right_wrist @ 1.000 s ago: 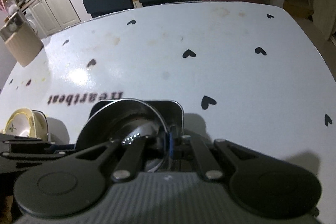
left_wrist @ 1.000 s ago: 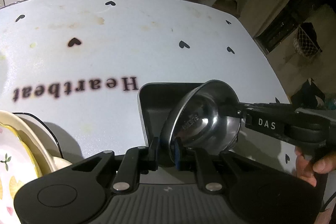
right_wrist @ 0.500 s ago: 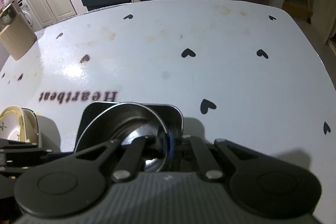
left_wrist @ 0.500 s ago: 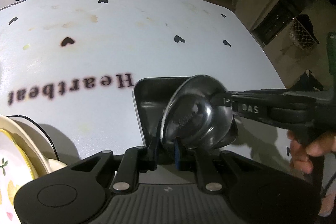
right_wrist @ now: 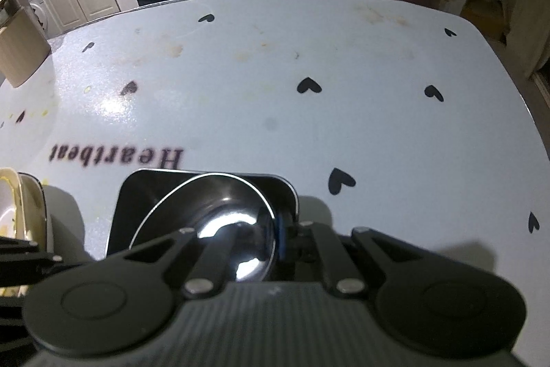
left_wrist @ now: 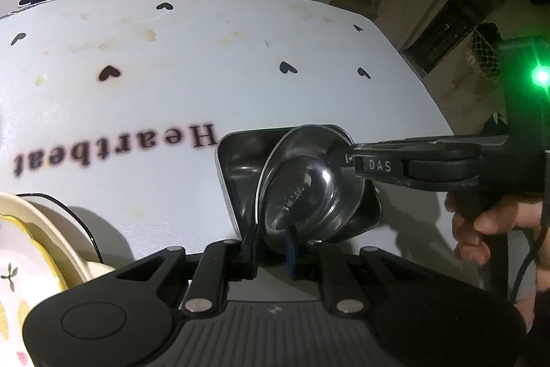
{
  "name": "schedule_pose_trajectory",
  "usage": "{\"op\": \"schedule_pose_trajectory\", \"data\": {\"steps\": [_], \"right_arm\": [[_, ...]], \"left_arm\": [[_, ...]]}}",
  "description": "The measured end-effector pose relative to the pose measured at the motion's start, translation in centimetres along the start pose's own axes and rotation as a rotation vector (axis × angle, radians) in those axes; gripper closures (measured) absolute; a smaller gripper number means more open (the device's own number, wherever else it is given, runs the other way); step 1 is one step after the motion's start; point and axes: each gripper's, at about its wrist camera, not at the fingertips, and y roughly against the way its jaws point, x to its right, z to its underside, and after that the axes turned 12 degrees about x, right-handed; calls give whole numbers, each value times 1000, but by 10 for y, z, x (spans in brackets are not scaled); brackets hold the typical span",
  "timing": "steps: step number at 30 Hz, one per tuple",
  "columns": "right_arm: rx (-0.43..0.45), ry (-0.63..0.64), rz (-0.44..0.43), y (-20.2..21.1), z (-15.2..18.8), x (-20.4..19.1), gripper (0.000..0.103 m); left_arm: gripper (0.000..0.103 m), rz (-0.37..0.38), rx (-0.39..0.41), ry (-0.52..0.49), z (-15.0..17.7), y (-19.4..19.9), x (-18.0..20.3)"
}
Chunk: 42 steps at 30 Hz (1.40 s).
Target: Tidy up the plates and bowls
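Far left, cream plates (left_wrist: 31,229) stand on edge in a wire rack (left_wrist: 80,222). My left gripper (left_wrist: 271,243) is clamped on the near rim of the steel bowl (left_wrist: 302,188), tilted over the dark square tray (left_wrist: 237,160) on the white table (left_wrist: 172,92). On the right, my right gripper (right_wrist: 275,233) pinches the bowl's (right_wrist: 213,205) other rim, my hand (left_wrist: 481,226) on the handle.

We see the steel bowl (left_wrist: 306,184) tilted over the rectangular metal tray (left_wrist: 237,167) on the table (left_wrist: 206,57), the "Heartbeat" lettering (left_wrist: 117,150) just behind-left, and plates in a wire rack (left_wrist: 41,229) further left.
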Motion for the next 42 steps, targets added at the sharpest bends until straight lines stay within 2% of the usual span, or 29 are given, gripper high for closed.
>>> {"op": "schedule_pose_trajectory", "data": {"steps": [4, 7, 14, 18, 21, 25, 29, 37, 42], "right_arm": [[-16, -40, -19, -2, -2, 1, 94], [9, -60, -37, 3, -5, 2, 89], [53, -88, -60, 14, -10, 7, 89], [78, -93, -58, 22, -11, 14, 89], [76, -94, -48, 26, -6, 22, 89], [61, -95, -40, 26, 2, 33, 89], [36, -83, -71, 24, 9, 39, 89], [-9, -60, -107, 15, 15, 37, 89], [-26, -33, -130, 16, 18, 34, 98]], "left_arm": [[85, 10, 2, -1, -2, 4, -1], [85, 13, 4, -2, -3, 7, -2], [84, 27, 36, 13, -11, 17, -3], [77, -14, 87, -3, -19, 20, -6], [77, -61, 103, -13, -23, 17, -11], [77, -97, 97, -9, -25, 10, -17], [77, -117, 83, -4, -24, 3, -20], [77, -112, 55, -3, -21, -7, -22], [77, -105, 40, -9, -19, -11, -22]]}}
